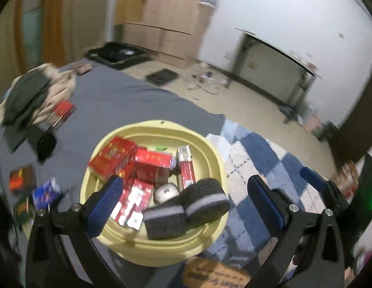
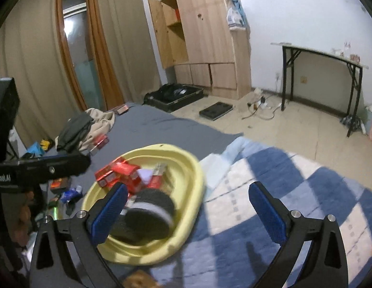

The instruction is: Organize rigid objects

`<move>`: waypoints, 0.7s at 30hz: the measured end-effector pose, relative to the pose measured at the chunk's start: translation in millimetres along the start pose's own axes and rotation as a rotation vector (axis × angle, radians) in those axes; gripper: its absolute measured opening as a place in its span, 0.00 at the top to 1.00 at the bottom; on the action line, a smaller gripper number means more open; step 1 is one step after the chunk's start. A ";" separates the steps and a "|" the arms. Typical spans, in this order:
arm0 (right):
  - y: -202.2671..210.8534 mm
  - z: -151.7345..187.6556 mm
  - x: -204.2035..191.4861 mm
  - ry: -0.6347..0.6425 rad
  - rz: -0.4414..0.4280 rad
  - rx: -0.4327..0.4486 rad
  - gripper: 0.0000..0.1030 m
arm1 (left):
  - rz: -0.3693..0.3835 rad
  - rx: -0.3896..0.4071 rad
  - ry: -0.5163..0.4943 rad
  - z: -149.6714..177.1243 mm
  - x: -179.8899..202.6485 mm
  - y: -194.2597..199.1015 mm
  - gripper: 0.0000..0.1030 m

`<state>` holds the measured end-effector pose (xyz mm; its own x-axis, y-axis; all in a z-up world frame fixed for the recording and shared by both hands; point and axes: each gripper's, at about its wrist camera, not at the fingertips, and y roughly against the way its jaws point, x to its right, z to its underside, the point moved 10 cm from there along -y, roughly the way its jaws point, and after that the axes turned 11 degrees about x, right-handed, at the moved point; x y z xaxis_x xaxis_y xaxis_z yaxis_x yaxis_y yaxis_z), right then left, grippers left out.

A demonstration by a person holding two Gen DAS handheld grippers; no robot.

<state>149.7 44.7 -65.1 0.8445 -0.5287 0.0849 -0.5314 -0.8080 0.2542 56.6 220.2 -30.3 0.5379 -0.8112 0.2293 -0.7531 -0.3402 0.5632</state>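
Both grippers, left gripper (image 1: pixel 183 204) and right gripper (image 2: pixel 188 208), stand wide and empty. Blue box (image 1: pixel 47 193) lies at nine o'clock of the left gripper (nearer hand), outside the yellow basin (image 1: pixel 147 127).

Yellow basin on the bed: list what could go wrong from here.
1. The yellow basin looks heaped: two black sponges lie near its front rim over the red boxes and may tumble out if more is added.
2. Loose boxes remain on the grey sheet beside the left gripper; motion blur makes judging a grasp hard.
3. The basin rests on soft bedding and might tip if pushed.
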 end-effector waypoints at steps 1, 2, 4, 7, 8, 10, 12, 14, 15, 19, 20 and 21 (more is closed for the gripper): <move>0.6 6.2 2.5 0.047 -0.008 -0.011 0.00 | -0.031 0.015 0.040 12.5 -0.1 2.8 0.00; 0.0 17.0 5.3 0.101 -0.015 -0.036 0.00 | -0.062 0.016 0.091 33.7 -0.2 4.2 0.00; -6.8 51.4 13.0 0.177 -0.056 -0.158 0.00 | -0.126 -0.047 0.125 76.0 2.3 -1.7 0.00; -4.6 86.0 23.9 0.223 -0.061 -0.226 0.00 | -0.217 -0.016 0.098 99.3 4.7 -9.7 0.00; -3.6 91.4 26.9 0.223 -0.061 -0.222 0.00 | -0.241 -0.008 0.091 105.2 5.9 -9.7 0.00; -4.2 101.3 33.7 0.188 -0.069 -0.226 0.00 | -0.261 -0.018 0.067 122.4 11.4 -15.2 0.00; -10.0 109.3 38.9 0.188 -0.064 -0.238 0.00 | -0.289 -0.036 0.035 140.6 14.9 -20.7 0.00; -18.3 116.6 37.4 0.214 -0.080 -0.268 0.00 | -0.292 -0.066 0.038 154.7 18.1 -27.1 0.00; -20.7 121.6 36.8 0.248 -0.086 -0.285 0.00 | -0.290 -0.080 0.048 159.4 18.2 -30.2 0.00; -45.4 121.3 41.8 0.298 -0.091 -0.330 0.00 | -0.334 -0.099 0.077 169.3 6.8 -48.2 0.00; -49.6 122.1 42.6 0.293 -0.100 -0.334 0.00 | -0.346 -0.108 0.089 173.0 1.4 -52.5 0.00; -53.5 121.6 44.6 0.288 -0.106 -0.331 0.00 | -0.355 -0.107 0.084 174.4 -0.9 -55.4 0.00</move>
<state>207.8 32.8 -192.0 0.9021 -0.3155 0.2944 -0.4306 -0.7027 0.5663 31.8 156.8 -200.2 0.7909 -0.6083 0.0671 -0.4729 -0.5379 0.6979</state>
